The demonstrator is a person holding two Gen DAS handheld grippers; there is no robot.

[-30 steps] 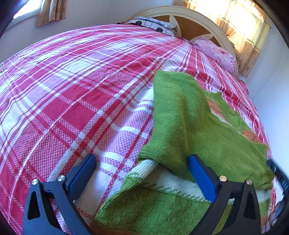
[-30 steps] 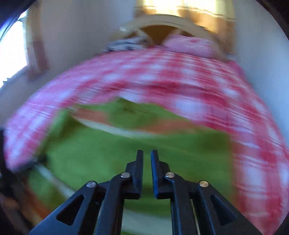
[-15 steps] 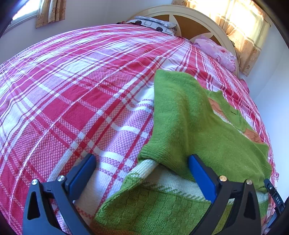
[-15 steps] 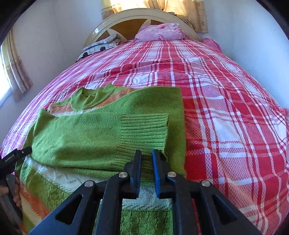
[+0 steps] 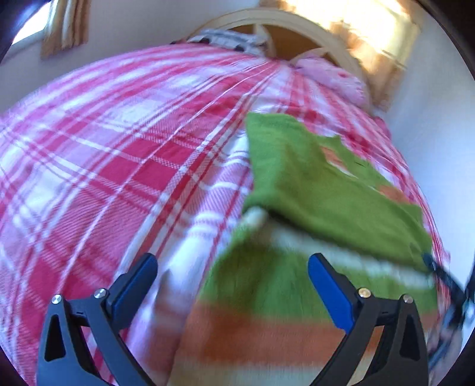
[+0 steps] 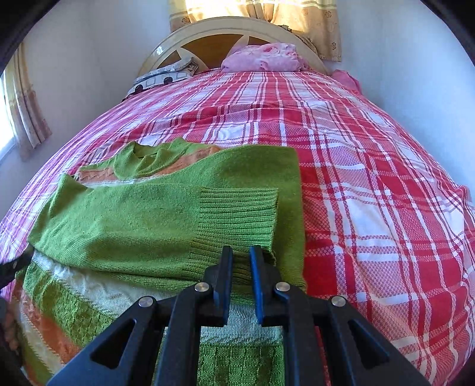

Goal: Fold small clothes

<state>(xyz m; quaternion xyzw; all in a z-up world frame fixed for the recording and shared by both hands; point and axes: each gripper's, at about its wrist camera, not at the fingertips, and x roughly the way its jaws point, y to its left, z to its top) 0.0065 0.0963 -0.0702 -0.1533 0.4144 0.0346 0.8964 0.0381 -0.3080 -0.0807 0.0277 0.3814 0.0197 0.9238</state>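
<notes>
Sunlit curtains point(image 6: 314, 23) and a curved headboard point(image 6: 166, 47) close off the far end of a bed point(image 6: 371, 184) under a red and white checked cover, with a pink pillow point(image 6: 264, 58) far ahead of both tools. Directly before the right tool point(image 6: 241, 258) lies the green sweater point(image 6: 142, 213), both sleeves folded across its chest, the ribbed cuff point(image 6: 237, 213) of the upper sleeve just beyond the fingertips. Its jaws stand nearly shut, a narrow slit between them; the tips sit right at the sleeve's near edge, and whether any knit is pinched there I cannot tell. The left tool point(image 5: 233, 268) hangs wide open with nothing between its pads, above the sweater's striped lower body point(image 5: 267, 332), the folded sleeve ahead of it and to its right. The step in hand looks like folding the lower body up over the sleeves; to do it well, each tool should take a corner of the hem squarely, lift both together and lay the hem level with the shoulders without dragging the sleeves askew. Against the picture half a second ago, the left view has gone blurred and more of the orange and green body shows beneath the tool, so that hand has drawn back and up; the right view is all but unchanged, jaws as narrow as before.
</notes>
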